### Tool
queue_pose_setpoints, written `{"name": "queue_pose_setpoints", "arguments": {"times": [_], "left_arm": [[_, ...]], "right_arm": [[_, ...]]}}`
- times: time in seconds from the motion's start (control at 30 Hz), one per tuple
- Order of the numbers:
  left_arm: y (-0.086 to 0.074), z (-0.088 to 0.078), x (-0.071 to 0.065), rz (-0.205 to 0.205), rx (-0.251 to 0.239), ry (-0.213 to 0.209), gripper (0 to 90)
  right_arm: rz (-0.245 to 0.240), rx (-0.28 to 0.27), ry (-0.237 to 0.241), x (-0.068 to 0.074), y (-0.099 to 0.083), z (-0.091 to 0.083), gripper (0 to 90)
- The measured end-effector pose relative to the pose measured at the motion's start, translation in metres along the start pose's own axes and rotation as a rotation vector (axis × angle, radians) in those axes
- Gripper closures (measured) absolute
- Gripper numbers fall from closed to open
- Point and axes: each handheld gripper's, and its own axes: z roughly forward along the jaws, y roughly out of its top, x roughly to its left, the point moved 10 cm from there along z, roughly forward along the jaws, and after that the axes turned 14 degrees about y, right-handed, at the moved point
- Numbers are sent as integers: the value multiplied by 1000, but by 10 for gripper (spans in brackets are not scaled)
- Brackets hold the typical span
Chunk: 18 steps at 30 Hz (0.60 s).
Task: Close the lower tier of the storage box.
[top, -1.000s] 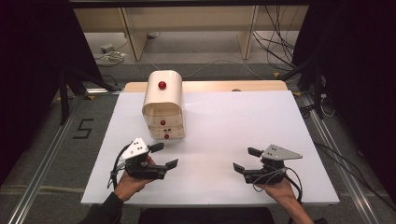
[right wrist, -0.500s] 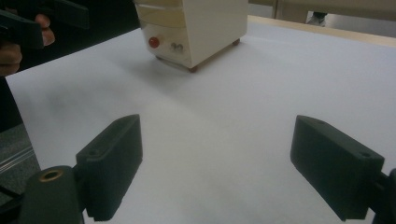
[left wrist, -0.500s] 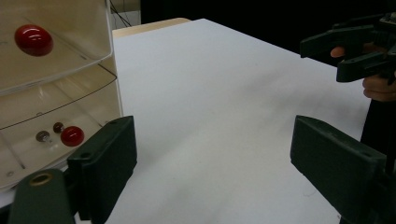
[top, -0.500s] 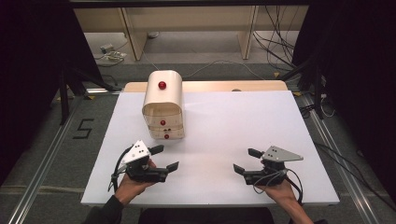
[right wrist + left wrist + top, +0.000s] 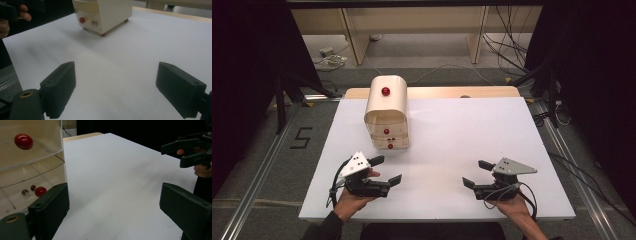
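- The surface (image 5: 492, 135) is white and flat, with a strip of pale wood (image 5: 452, 92) showing along its far edge.
- A cream drawer box (image 5: 386, 102) with a rounded top stands on the surface's far left part, resting on small brown feet (image 5: 103, 34).
- A red knob (image 5: 385, 91) sits on its top, two more on its clear drawer fronts (image 5: 386, 131).
- Beyond the surface, wooden furniture legs (image 5: 354, 35) stand on a grey floor (image 5: 432, 60).
- Cables (image 5: 507, 30) trail at far right; a small power strip (image 5: 326, 51) lies at far left.
- A "5" (image 5: 300, 138) is marked on the floor left of the surface, beside a metal rail (image 5: 267, 170).
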Motion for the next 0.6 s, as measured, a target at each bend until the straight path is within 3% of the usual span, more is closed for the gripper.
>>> {"name": "queue_pose_setpoints", "arguments": {"times": [0.6], "left_arm": [[3,-1,3,9,-19,14,95]], "right_arm": [[2,-23,-13,-2,4,-3,169]]}}
